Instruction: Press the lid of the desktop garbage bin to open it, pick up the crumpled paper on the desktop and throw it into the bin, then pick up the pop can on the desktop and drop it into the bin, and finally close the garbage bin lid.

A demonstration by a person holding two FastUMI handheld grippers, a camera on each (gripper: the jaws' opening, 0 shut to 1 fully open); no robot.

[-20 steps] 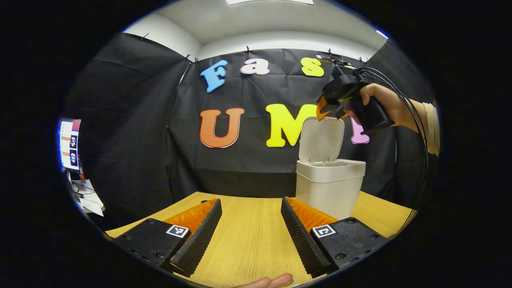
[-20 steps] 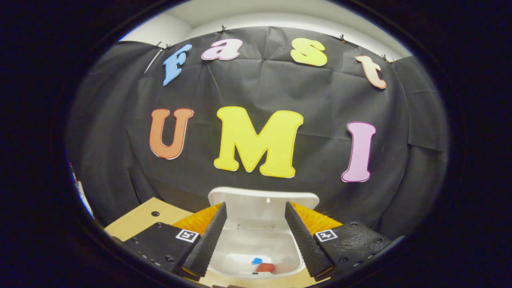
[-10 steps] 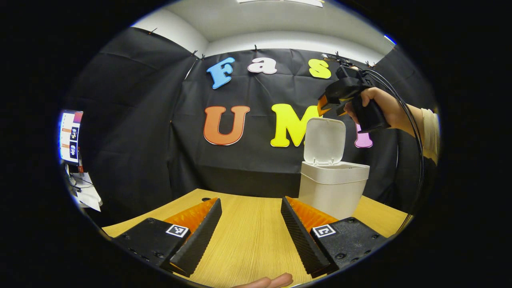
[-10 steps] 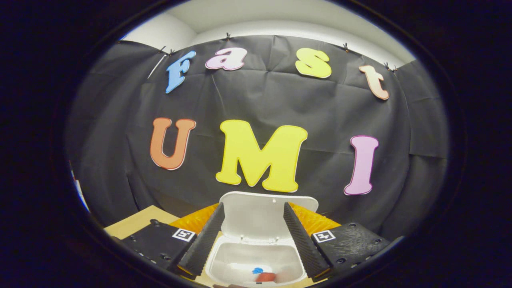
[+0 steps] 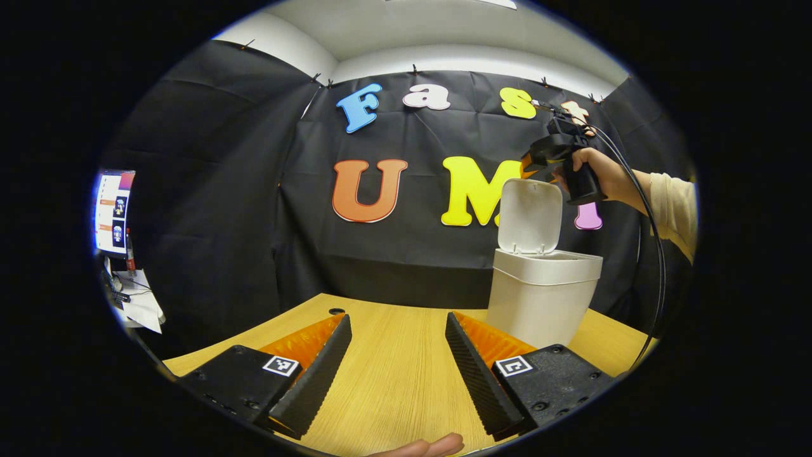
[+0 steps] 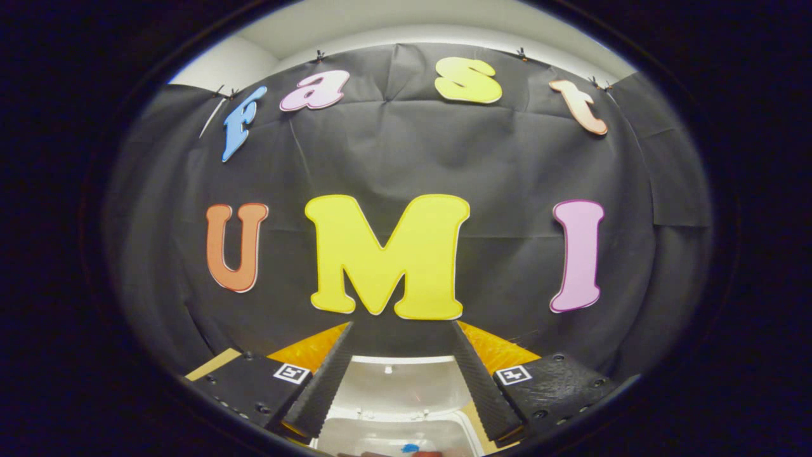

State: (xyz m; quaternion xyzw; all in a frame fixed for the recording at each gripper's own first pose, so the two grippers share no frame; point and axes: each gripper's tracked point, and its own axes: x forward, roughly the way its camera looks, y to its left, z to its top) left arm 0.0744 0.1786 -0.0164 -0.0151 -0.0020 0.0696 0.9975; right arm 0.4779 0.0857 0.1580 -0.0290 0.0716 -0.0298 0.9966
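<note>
We held the right gripper (image 6: 403, 381) with its fingers spread wide and nothing between them, just above and behind the top edge of the raised lid (image 6: 399, 384), which lay directly below and ahead of the gap. The lid stood upright on its hinge, its long edge running crosswise to the fingers, and under it the open mouth of the garbage bin (image 6: 396, 438) showed a scrap of blue and red that we took for the pop can already dropped in; the crumpled paper we could not make out.

In the left gripper view the same right gripper (image 5: 539, 162), gripped by a hand (image 5: 602, 178) in a pale sleeve (image 5: 672, 203), hung at the lid's (image 5: 530, 216) upper far corner, touching it or nearly so; we could not tell which.

Our left gripper (image 5: 396, 368), also wide and empty, hovered low over the wooden desktop (image 5: 393, 381), with the white bin (image 5: 542, 298) ahead and to the right of its fingers, well apart from them.

We judged the right hand the nearer by far, and the closing would turn on pushing that top edge forward and down, toward the bin's front rim.
</note>
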